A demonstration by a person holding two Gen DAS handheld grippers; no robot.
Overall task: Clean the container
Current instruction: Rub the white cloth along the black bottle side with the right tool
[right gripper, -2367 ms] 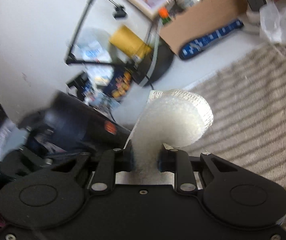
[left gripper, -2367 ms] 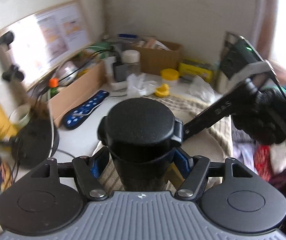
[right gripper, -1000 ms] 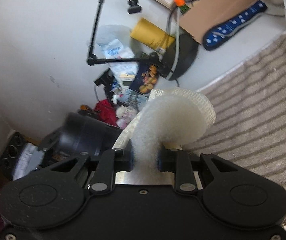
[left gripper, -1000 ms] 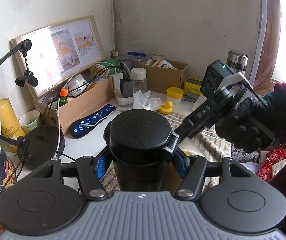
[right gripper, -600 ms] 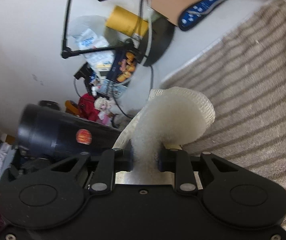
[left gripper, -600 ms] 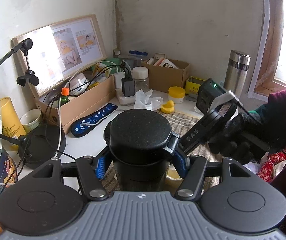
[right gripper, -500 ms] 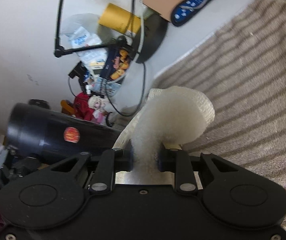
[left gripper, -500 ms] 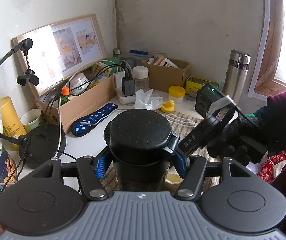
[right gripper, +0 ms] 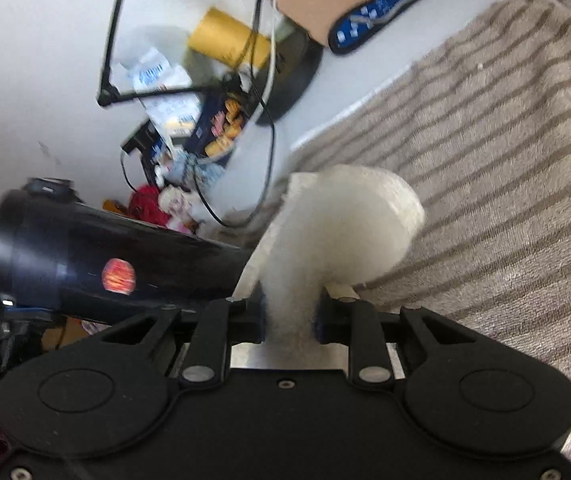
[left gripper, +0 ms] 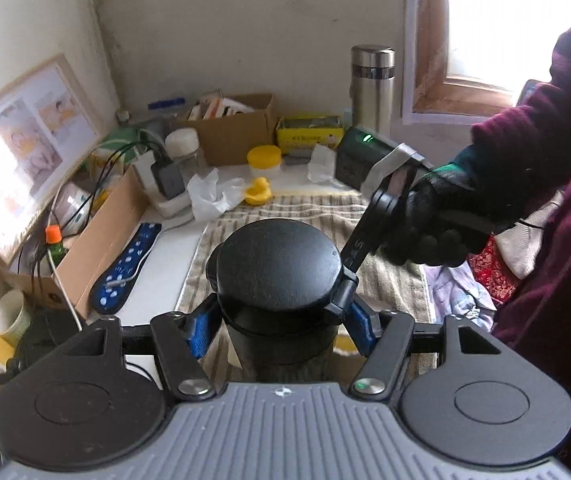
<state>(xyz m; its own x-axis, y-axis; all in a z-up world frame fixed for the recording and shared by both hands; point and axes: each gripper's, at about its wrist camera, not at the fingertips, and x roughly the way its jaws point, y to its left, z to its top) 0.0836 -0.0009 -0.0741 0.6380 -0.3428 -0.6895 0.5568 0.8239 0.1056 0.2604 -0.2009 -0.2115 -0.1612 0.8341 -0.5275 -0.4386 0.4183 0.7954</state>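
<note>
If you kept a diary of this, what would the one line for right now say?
left tool: shut on black flask | right tool: shut on white sponge | sponge beside flask, contact unclear | lid on | below: striped towel

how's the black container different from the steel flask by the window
The black container is matte black, clamped in the left hand-held gripper; the steel flask is shiny silver, standing free at the back near the window. The container bears a round orange sticker; none shows on the flask. Both are lidded cylinders.
</note>
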